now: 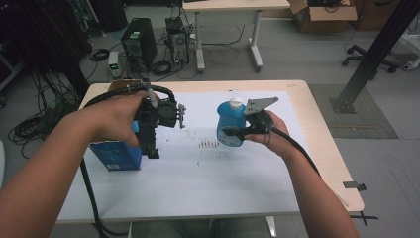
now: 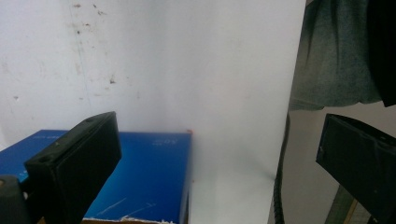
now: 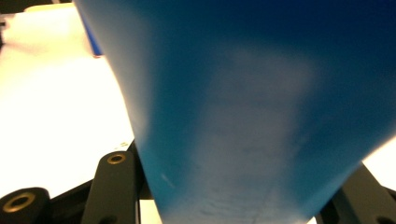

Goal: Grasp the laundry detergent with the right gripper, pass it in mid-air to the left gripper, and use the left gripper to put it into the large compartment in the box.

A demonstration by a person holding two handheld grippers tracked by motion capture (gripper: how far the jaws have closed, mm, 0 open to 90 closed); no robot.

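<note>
The blue bottle [image 1: 231, 124] with the white cap [image 1: 236, 102] is the thing I work with now. I see it above the white mat [image 1: 208, 173], right of the middle of the table [image 1: 327, 148], upright with only a small tilt. From the high view it seems lifted off the mat, but I cannot tell this for sure. My right gripper [image 1: 236, 133] has it: the two black jaws are closed on the lower body of the bottle, one on each side, and the grey three-cornered plate [image 1: 260, 105] stands just beside the cap. In the right gripper view the blue wall of the bottle [image 3: 252, 116] is very near to the camera and blurred, and the jaws press on it from both sides at the bottom.

Just left of the bottle, some small dark crumbs [image 1: 208, 144] lie on the mat.

Further to the left, my left gripper [image 1: 151, 151] points down and its jaws stand wide apart with nothing between them. In the left gripper view I see under them the white mat and the top of a blue box [image 2: 149, 177]. In the high view this blue box [image 1: 116, 154] stands on the left part of the mat, just beside the left gripper and partly hidden by my left hand [image 1: 111, 119]. The two grippers are well apart.
</note>
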